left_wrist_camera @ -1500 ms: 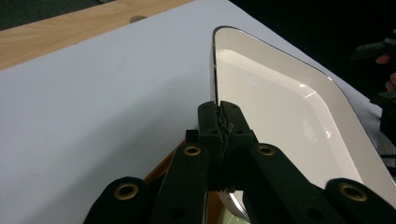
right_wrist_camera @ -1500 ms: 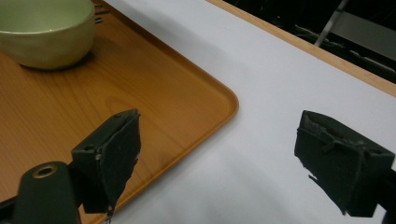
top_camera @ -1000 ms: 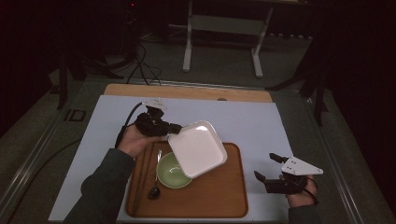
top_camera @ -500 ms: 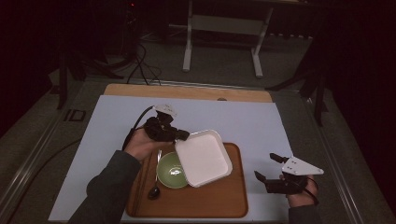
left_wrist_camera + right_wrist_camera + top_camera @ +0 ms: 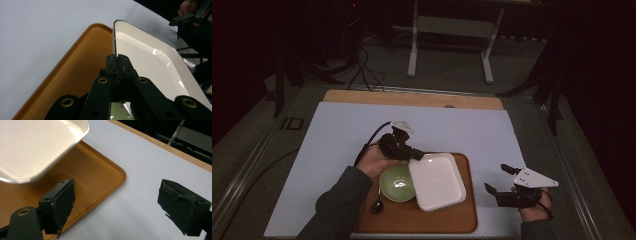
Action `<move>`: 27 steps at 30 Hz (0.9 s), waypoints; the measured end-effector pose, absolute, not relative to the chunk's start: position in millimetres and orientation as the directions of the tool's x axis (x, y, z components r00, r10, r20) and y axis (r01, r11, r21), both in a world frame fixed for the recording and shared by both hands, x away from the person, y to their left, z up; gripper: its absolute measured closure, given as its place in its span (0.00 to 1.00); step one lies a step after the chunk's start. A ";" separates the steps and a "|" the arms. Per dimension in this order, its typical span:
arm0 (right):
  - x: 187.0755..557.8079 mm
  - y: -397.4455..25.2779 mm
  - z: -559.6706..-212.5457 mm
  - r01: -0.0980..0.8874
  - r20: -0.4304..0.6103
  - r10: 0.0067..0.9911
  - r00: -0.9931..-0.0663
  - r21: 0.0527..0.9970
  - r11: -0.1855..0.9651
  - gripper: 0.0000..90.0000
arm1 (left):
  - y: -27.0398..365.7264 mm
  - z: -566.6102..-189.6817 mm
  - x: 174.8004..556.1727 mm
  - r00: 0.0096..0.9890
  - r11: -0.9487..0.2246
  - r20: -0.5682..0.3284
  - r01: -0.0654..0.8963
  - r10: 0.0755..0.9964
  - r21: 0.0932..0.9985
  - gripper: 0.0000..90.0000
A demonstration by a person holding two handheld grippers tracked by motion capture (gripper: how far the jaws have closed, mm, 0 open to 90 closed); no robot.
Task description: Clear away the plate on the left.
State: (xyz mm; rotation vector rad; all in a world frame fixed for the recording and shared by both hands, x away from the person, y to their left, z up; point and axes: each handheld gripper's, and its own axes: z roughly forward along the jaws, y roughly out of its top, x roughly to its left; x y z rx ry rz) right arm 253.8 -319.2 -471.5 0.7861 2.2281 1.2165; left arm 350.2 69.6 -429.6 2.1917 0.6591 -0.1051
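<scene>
White square plate (image 5: 437, 181) is what we see in hand: it lies on the right part of the wooden tray (image 5: 462, 220), its left edge overlapping the rim of the green bowl (image 5: 397, 183).

Going from the largest thing down, we start with the worktop (image 5: 342, 130), covered by a pale sheet with a wooden strip showing along its far edge. On it, toward the near side, sits the wooden tray, which carries the plate, the bowl and a dark spoon (image 5: 376, 205) lying at the bowl's near left. The bowl is between the plate and the person's left sleeve.

We see the left hand-held gripper (image 5: 416, 156) at the plate's far left corner. In the left gripper view its jaws are pressed together on the plate's thin rim (image 5: 115, 50), so it is clamped on the plate; the tray's curved edge runs beside it.

The right hand-held gripper (image 5: 495, 179) is off the tray, over the bare worktop just right of the tray's edge. In the right gripper view its jaws stand wide apart with nothing between them, the tray's corner (image 5: 117, 173) and the plate's corner showing beyond.
</scene>
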 end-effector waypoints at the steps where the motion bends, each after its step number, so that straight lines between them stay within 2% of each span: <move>1: 253.9 -319.1 -471.4 0.255 -0.135 0.681 -0.720 0.861 0.440 0.16 | 68.2 -430.6 350.5 0.860 -0.525 -0.290 0.491 0.420 0.695 0.99; 27: 254.3 -319.1 -471.5 0.254 -0.135 0.679 -0.722 0.861 0.441 0.16 | 13.0 -471.1 365.2 0.845 -0.581 -0.320 0.528 0.428 0.619 0.99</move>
